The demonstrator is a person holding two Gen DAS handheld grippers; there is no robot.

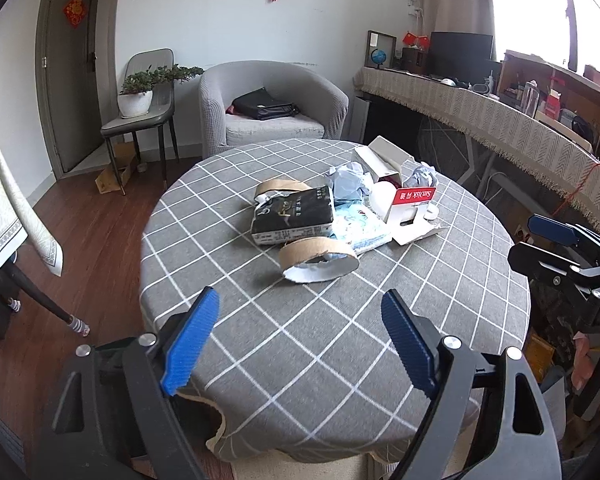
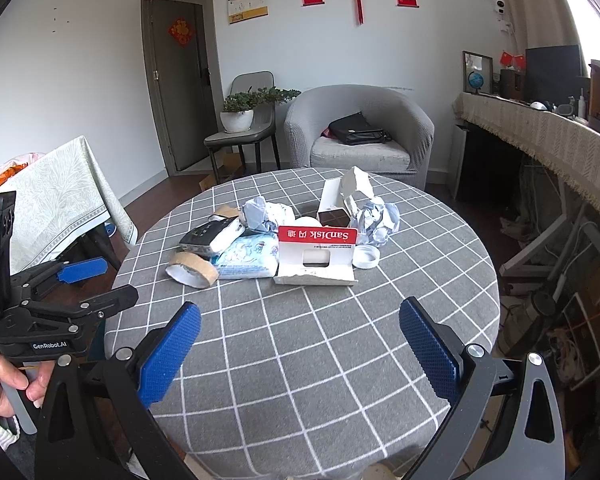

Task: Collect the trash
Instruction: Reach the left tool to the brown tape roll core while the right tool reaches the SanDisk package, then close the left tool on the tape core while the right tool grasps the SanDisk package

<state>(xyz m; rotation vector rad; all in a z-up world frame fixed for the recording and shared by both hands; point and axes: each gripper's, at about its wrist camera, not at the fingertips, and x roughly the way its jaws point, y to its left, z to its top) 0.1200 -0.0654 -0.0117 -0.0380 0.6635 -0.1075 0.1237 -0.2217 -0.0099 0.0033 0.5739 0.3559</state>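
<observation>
A heap of trash lies mid-table on the grey checked cloth (image 1: pixel 300 360): a cardboard tape ring (image 1: pixel 318 258), a black packet (image 1: pixel 292 216), a blue-white tissue pack (image 1: pixel 362 228), a red-and-white SanDisk carton (image 1: pixel 410 208), crumpled paper (image 1: pixel 348 182) and an open white box (image 1: pixel 384 160). My left gripper (image 1: pixel 300 300) hangs open over the near cloth, short of the ring, with nothing between its fingers. In the right wrist view the carton (image 2: pixel 318 256), a white lid (image 2: pixel 366 257) and the ring (image 2: pixel 190 270) lie ahead of my right gripper (image 2: pixel 300 312), which is open and empty.
Behind the table stands a grey armchair (image 1: pixel 272 108) with a black bag. A chair holding a potted plant (image 1: pixel 140 100) is at the back left. A cloth-covered sideboard (image 1: pixel 500 120) runs along the right, and a pale-clothed table (image 1: pixel 4 200) stands at left. A hand (image 2: pixel 0 384) holds the left gripper.
</observation>
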